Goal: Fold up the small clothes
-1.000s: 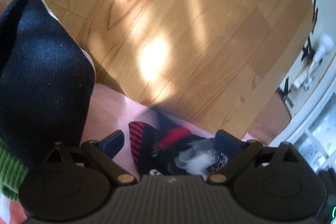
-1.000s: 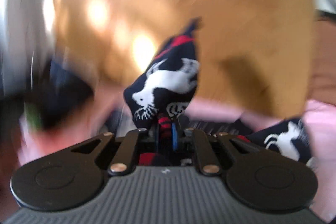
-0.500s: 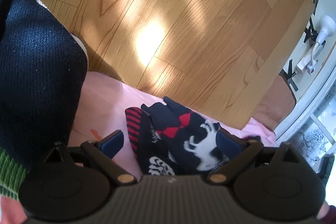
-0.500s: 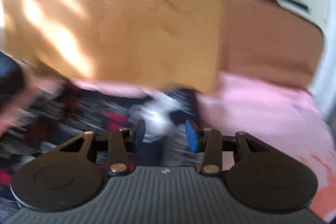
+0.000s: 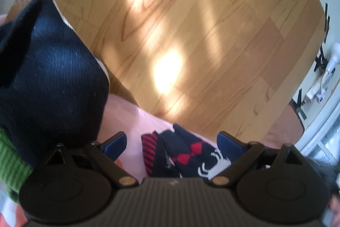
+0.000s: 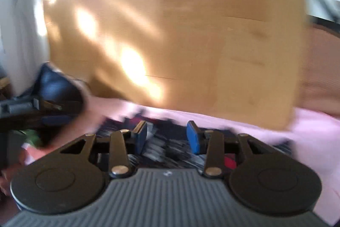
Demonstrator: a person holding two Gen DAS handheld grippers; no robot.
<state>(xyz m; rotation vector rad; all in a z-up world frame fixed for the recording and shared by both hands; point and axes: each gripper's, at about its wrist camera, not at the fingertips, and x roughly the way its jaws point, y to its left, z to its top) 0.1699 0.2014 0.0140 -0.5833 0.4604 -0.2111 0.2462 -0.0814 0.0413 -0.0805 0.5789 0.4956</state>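
Patterned sock [image 5: 187, 154] released by right gripper [image 6: 166, 137] since a second ago; jaws opening, nothing clamped. Sock laid on pink sheet [image 5: 127, 118], between spread, empty left gripper [image 5: 172, 142] fingers. Fold judged placed; next garment likely.

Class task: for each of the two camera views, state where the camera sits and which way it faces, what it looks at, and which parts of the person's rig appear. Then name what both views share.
Left wrist: sits on the left gripper, facing forward and slightly down at the patterned sock on the pink cloth; fingers wide open.
Right wrist: sits on the right gripper, facing forward and down, blurred; jaws opening above the sock, nothing pinched; left gripper at the left edge.
Shared: sock, pink cloth, wooden floor.
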